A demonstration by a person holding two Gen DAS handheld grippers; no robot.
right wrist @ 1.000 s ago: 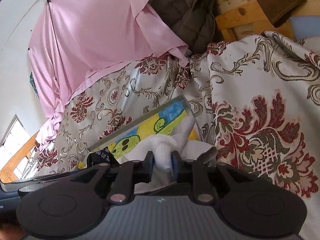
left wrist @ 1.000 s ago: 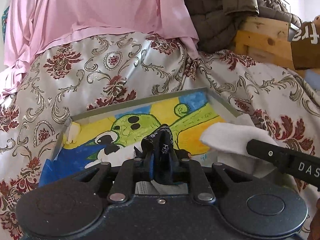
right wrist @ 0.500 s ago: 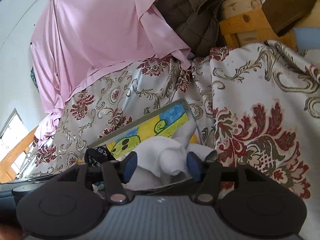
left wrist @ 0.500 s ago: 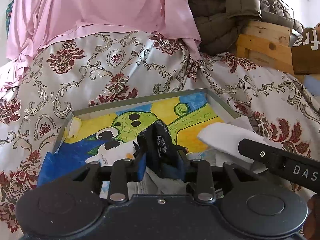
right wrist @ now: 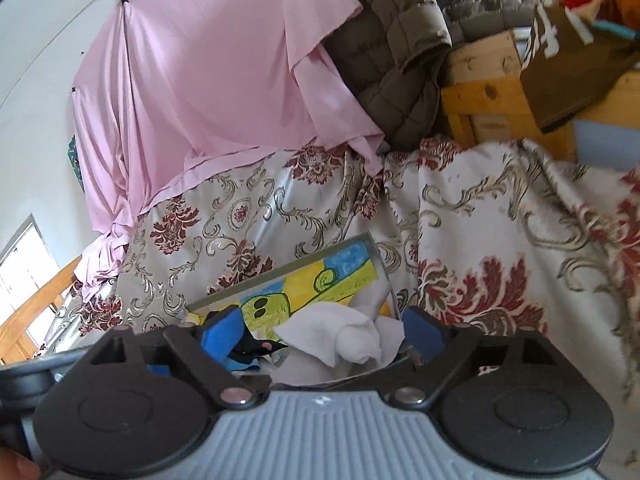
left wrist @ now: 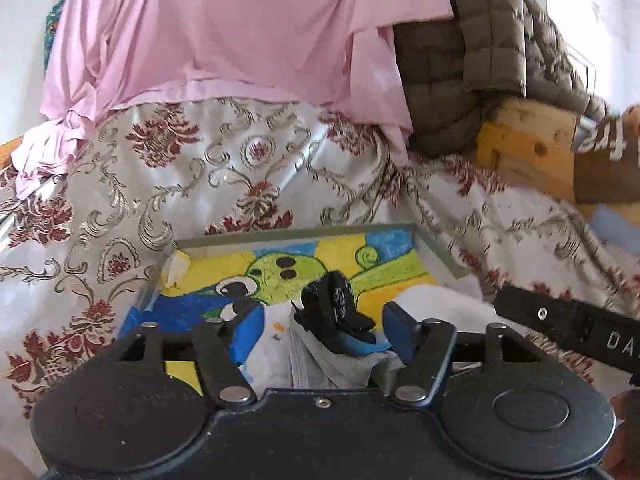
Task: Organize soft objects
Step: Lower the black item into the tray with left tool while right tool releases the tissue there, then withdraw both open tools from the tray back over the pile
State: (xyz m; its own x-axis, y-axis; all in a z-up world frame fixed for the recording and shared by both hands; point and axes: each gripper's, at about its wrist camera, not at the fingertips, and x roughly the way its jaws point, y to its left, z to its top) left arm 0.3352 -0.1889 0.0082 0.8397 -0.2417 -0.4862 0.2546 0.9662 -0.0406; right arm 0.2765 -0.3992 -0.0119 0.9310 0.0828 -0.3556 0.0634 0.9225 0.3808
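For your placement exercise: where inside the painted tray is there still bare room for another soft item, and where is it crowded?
Free: the tray's far painted strip, from the left corner to the blue corner. Crowded: the near edge, where the black sock and white cloth lie between opening jaws.

A shallow tray (left wrist: 436,248) rests on a patterned bedspread (left wrist: 224,184). In the tray, a rolled sock (left wrist: 334,312) lies left of a bunched cloth (right wrist: 352,334). Behind the bedspread hangs a draped sheet (left wrist: 224,28), with a quilted jacket (left wrist: 452,60) to its right, lying over a wooden frame (left wrist: 528,140).
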